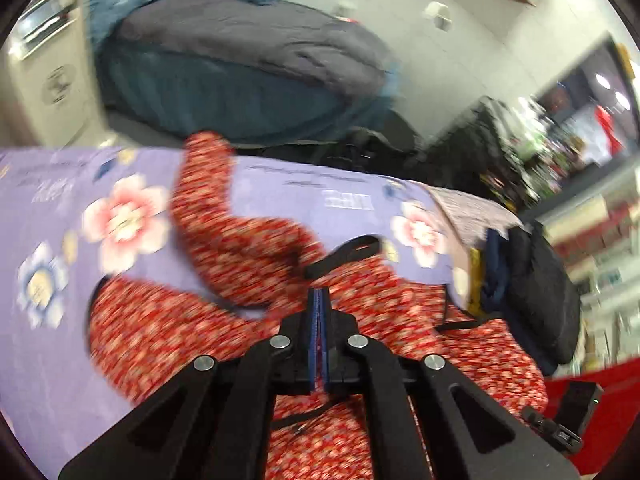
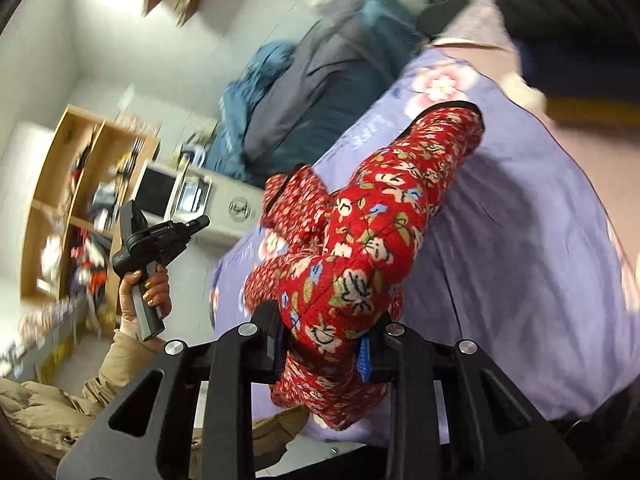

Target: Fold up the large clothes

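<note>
I am looking over a lavender flowered bedsheet [image 1: 60, 208] toward piled blue and grey quilts [image 1: 240, 60], with a white appliance [image 1: 52, 76] standing beside them and a wooden shelf [image 2: 60, 184] cluttering the wall.

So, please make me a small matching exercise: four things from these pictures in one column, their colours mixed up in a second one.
Things:
1. padded garment
2. bed sheet
3. claw pads
4. person's sleeve

Colours:
a. blue
b. beige
c. red with small flowers
d. lilac with big pink flowers

Pairs: 1-c, 2-d, 3-a, 4-b
</note>
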A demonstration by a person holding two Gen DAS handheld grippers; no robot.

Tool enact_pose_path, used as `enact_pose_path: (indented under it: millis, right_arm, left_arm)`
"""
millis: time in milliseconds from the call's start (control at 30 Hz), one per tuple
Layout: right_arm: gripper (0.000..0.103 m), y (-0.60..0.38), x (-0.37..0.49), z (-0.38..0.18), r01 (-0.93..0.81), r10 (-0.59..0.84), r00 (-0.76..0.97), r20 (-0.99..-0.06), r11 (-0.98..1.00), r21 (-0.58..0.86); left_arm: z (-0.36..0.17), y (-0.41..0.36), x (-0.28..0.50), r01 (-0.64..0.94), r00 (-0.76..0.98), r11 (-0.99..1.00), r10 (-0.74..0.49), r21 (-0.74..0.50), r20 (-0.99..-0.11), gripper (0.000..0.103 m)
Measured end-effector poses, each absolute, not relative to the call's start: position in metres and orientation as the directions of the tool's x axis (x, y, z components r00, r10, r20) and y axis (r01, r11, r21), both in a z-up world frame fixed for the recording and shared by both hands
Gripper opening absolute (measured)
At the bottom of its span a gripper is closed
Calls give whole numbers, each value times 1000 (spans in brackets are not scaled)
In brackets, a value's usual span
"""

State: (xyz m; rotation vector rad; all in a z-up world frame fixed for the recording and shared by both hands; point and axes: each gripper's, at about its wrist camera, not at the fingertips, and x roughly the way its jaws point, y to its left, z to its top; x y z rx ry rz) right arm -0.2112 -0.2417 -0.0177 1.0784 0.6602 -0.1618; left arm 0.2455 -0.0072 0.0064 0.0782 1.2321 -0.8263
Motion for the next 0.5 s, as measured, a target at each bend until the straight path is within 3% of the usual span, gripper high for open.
enact_pose_path:
  millis: [33,67,100,300,500]
  right_arm:
    - [27,-241,-204,-17,432,200,785,-586,501,750]
    - [27,-241,-201,-17,434,211,773,-598,512,741]
    - [27,-241,-195,-19,436,228,756,-613,523,732]
    - [27,-230,-195,-30,473,241,709,-663,534,700]
    - [27,-230,-213,-41,532,212,707,-675,470,704]
  left_arm:
    - [3,-2,247,575,103,738,-493,-353,-864,31]
    - [-2,4,251,551,117,760,-479,-344,-870,71]
    - [-8,7,255,524,128,773,-487,-358,-864,88]
    - [-60,-17,287,323,-9,792,-545,-518,-838,88]
    - [-112,-119,298,438,-164,790,-398,-429,-902,89]
